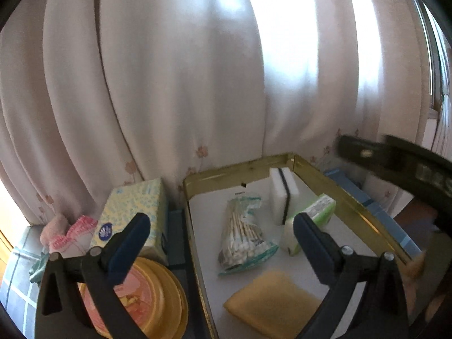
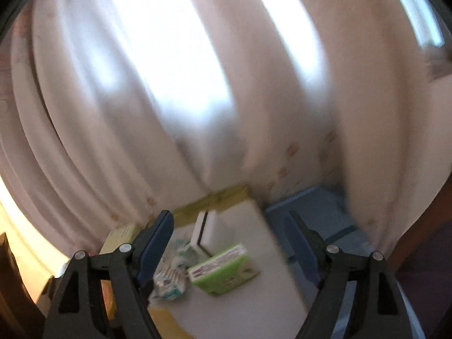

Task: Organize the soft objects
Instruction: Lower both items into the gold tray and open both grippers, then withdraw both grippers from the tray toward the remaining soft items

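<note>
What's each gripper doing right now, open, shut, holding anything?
Left gripper: open, holding nothing.
Right gripper: open, holding nothing.

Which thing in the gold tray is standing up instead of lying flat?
The white sponge with the dark stripe, at the gold tray's far end. The cotton swab bag and yellow cloth lie flat.
</note>
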### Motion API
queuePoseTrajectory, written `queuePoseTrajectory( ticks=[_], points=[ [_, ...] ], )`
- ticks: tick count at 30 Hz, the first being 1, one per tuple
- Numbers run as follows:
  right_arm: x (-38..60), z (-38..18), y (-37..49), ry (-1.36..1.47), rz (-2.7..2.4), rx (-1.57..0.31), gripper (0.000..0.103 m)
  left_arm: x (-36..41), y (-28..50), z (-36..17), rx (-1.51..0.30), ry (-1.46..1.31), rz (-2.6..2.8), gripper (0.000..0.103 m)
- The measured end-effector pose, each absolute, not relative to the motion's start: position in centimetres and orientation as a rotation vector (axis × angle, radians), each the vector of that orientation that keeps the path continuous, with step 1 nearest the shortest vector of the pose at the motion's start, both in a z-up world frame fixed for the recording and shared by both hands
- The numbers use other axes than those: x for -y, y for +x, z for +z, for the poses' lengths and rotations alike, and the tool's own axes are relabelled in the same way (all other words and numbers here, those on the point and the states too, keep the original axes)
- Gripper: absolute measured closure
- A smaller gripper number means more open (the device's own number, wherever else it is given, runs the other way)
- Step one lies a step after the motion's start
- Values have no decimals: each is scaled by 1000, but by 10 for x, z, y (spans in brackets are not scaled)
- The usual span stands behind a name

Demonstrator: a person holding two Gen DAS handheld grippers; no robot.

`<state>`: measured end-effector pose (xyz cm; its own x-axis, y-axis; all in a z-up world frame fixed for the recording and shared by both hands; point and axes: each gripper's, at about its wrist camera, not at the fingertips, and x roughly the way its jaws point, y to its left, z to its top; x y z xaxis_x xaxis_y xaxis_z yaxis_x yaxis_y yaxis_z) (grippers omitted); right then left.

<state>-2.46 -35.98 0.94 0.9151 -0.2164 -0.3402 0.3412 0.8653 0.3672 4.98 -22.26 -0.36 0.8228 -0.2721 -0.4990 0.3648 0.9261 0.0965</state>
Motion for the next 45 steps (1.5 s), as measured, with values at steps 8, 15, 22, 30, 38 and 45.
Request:
queuePoseTrajectory(
  ticks=[8,15,22,30,38,45],
  points=[
    [333,8,-80,311,-560,-35,19,212,31,5,-374,172,-316,0],
    [315,1,-78,247,-565,-51,17,202,26,7,-332,151,-298,0],
    [308,3,-90,267,-551,-26,17,196,25,2,-335,135,-302,0],
    [311,-3,-85,289,-556,-76,16,193,17,1,-266,170,-262,0],
    [301,-2,-90,270,-561,-65,17,191,11,-2,-243,204,-248,0],
    [298,-4,-94,300,-572,-77,16,180,5,-1,-247,188,-262,0]
  ],
)
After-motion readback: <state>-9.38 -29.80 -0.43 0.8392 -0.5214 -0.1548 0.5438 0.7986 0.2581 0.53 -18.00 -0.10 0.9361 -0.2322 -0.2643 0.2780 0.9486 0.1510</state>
